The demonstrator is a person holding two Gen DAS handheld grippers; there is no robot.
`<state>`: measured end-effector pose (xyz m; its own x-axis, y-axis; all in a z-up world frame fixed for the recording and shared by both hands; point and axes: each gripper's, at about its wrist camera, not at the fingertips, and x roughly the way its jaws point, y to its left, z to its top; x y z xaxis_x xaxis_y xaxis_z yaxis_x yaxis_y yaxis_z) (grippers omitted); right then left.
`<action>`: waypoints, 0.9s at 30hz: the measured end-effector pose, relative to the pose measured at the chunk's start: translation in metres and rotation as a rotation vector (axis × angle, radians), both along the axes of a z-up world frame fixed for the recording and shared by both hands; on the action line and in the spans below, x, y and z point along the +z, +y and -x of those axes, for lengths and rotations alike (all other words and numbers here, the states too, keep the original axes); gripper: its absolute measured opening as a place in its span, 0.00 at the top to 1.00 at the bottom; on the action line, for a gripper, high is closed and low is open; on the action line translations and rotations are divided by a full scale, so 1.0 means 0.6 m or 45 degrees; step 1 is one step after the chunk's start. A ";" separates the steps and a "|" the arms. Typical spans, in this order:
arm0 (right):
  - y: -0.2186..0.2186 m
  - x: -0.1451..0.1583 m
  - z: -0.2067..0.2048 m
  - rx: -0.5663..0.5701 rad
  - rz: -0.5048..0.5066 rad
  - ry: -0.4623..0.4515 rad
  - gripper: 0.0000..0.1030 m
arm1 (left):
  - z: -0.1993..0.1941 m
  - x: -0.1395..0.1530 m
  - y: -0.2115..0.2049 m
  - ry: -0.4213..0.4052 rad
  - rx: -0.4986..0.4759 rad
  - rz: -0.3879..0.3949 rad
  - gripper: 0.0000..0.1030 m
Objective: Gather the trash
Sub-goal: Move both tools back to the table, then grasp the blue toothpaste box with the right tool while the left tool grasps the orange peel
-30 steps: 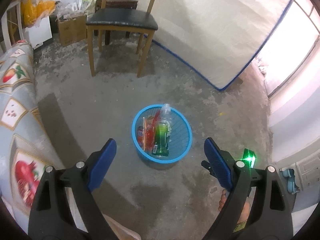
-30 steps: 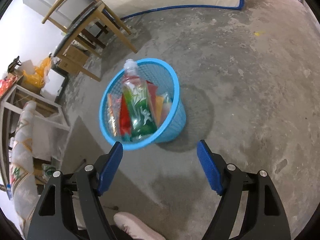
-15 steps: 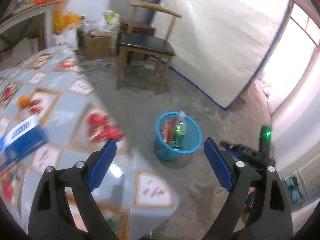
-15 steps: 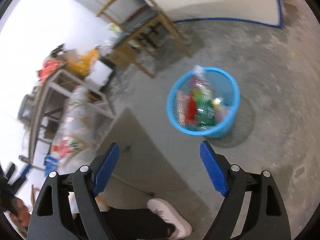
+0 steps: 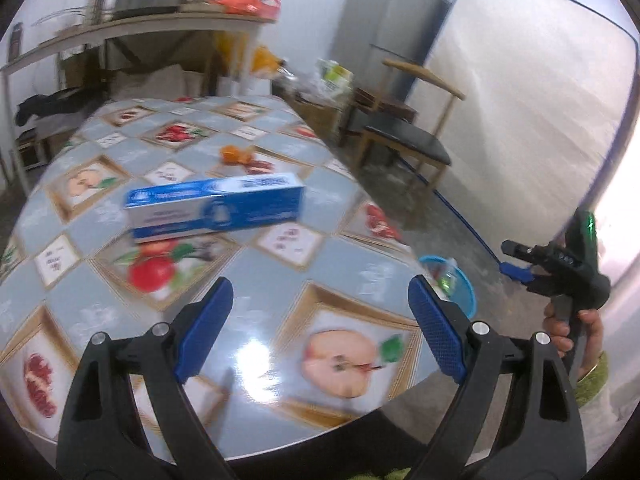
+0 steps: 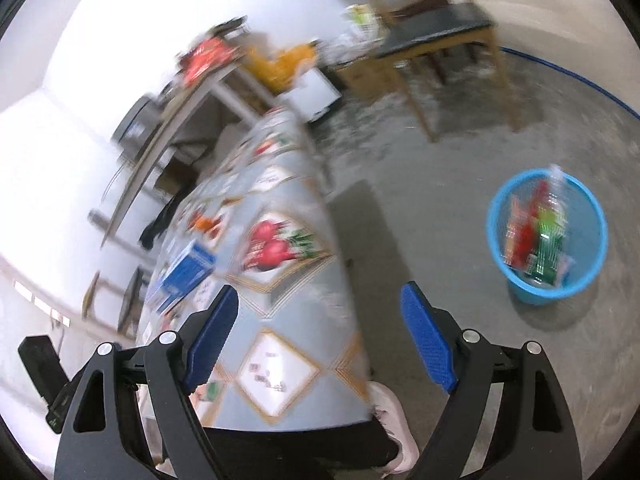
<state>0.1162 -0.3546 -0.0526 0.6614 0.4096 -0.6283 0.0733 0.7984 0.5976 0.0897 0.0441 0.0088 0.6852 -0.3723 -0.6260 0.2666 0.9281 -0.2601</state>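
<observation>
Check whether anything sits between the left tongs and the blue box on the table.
Nothing visible blocks it. The left tongs are open and empty, and only bare tablecloth lies between them and the blue box. The orange scrap lies beyond the box.

basket [image 5: 464, 292] half hidden behind table [image 5: 280, 208] edge, box [image 6: 184, 272] print blurred

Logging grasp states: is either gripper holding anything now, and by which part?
Nothing is held. The left gripper and right gripper both stand open and empty; the blue box lies untouched on the table.
</observation>
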 end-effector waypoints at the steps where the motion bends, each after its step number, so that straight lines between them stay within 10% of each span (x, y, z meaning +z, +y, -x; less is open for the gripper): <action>1: 0.019 0.006 -0.009 0.038 0.008 -0.006 0.22 | 0.003 0.000 0.014 -0.017 0.024 -0.006 0.17; 27: 0.500 0.104 -0.215 0.945 0.644 -0.236 0.22 | -0.044 -0.018 0.288 -0.017 0.406 0.178 0.17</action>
